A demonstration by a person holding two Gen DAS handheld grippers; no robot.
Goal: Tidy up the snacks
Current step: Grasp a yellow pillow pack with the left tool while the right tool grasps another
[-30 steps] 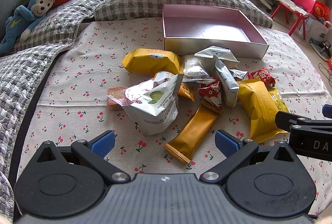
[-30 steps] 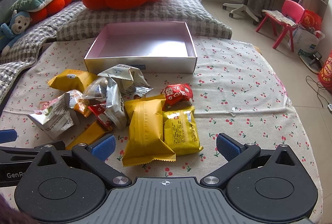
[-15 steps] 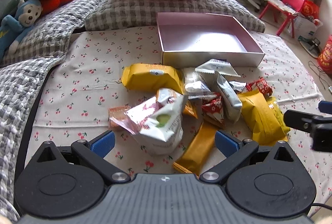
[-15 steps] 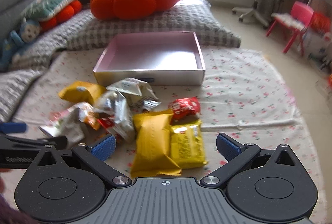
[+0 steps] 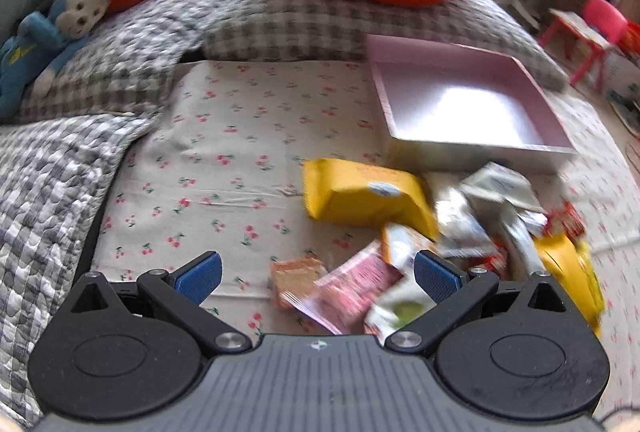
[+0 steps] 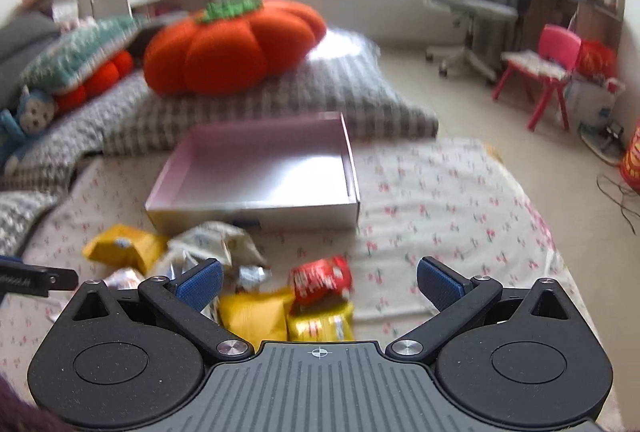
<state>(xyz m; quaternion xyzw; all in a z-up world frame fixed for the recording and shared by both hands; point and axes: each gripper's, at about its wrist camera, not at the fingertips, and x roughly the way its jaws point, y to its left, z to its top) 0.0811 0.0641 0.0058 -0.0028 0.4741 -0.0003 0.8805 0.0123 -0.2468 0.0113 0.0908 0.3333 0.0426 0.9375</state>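
Both views have swung up and left since before — each hand-held gripper (left (image 5: 316,274), right (image 6: 318,280)) spread apart and empty, snack pile (image 5: 420,232) untouched beside the pink box (image 5: 460,111), probably lining up.

Left gripper (image 5: 316,274) and right gripper (image 6: 319,282): matt black plastic arms, ribbed grey body, textured blue pads (image 5: 199,271), bright metal pivot screws. Snack packets (image 5: 420,232): glossy crinkled foil and plastic film. Box (image 6: 256,171): smooth pink card, its floor reflecting light. Printed cloth (image 5: 240,159): matt woven fabric, creased. Pumpkin cushion (image 6: 234,45): fuzzy plush. Checked quilt (image 5: 48,183): stitched, puckered cotton.
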